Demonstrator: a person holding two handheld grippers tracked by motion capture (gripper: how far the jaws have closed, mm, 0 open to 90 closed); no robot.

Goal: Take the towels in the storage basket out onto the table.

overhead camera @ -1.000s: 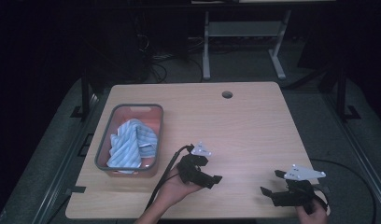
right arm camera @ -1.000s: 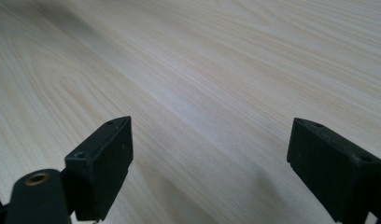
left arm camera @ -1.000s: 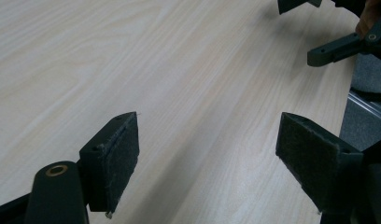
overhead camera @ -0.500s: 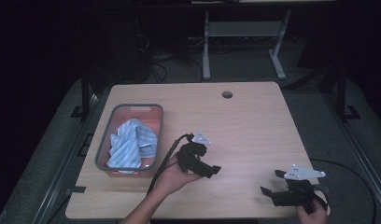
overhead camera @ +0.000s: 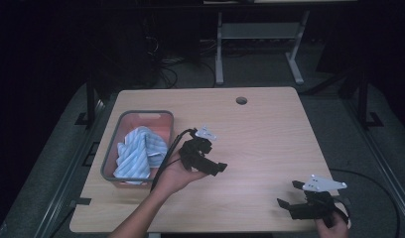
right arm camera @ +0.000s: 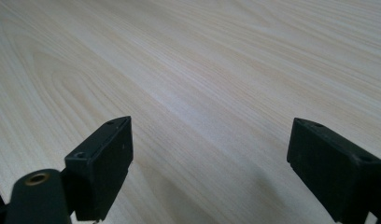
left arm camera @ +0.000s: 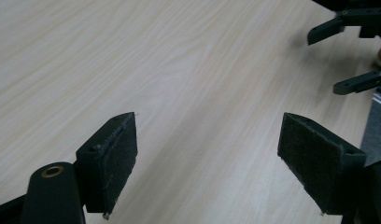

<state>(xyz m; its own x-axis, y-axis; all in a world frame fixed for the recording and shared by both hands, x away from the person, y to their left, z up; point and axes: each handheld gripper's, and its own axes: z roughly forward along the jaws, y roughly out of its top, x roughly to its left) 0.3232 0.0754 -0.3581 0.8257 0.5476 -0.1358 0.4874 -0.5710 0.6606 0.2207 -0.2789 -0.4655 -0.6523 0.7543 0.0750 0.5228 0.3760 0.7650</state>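
Observation:
A grey-rimmed bin point(overhead camera: 111, 148) with an orange inside sits at the table's left and holds blue-and-white striped cloths point(overhead camera: 136, 153). My left gripper point(overhead camera: 218, 167) hovers just right of the bin, jaws pointing right, open with nothing between its pads point(left arm camera: 116, 161). At the front right edge my right gripper point(overhead camera: 288, 196) rests low over the table, also open and empty, its pads point(right arm camera: 109, 156) wide apart. The left gripper view catches the right gripper point(left arm camera: 347, 51) far off at the top right.
The light wooden table point(overhead camera: 270, 134) has a round cable hole point(overhead camera: 241, 100) near its back edge. Black cables trail from both grippers. Behind the table stand a white desk frame point(overhead camera: 260, 39) and loose cables on a dark floor.
My left gripper has moved up and away from the front edge, toward the table's middle beside the bin. The right gripper has hardly shifted.

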